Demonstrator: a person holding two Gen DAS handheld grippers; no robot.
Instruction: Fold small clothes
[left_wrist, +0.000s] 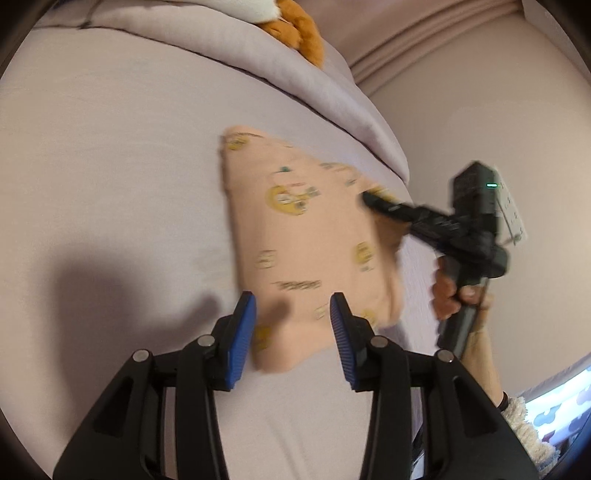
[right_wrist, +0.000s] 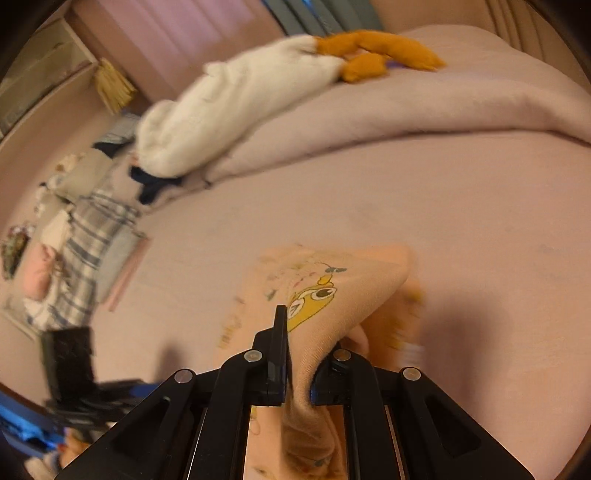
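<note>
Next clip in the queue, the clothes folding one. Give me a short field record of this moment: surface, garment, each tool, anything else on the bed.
surface: bed with a pale lilac sheet
garment: small peach garment with yellow cartoon prints, lying on the sheet, right edge raised
left tool: jaws apart over the garment's near end, nothing pinched
right tool: shut on a fold of the garment, lifting it
other items: rumpled blanket at the far side, white and orange plush toy on it
image quality: motion blur in both views

The small garment (left_wrist: 306, 236) is peach fabric printed with yellow cartoon figures. It lies partly folded on the bed sheet (left_wrist: 110, 166), with its right edge lifted and creased.
</note>
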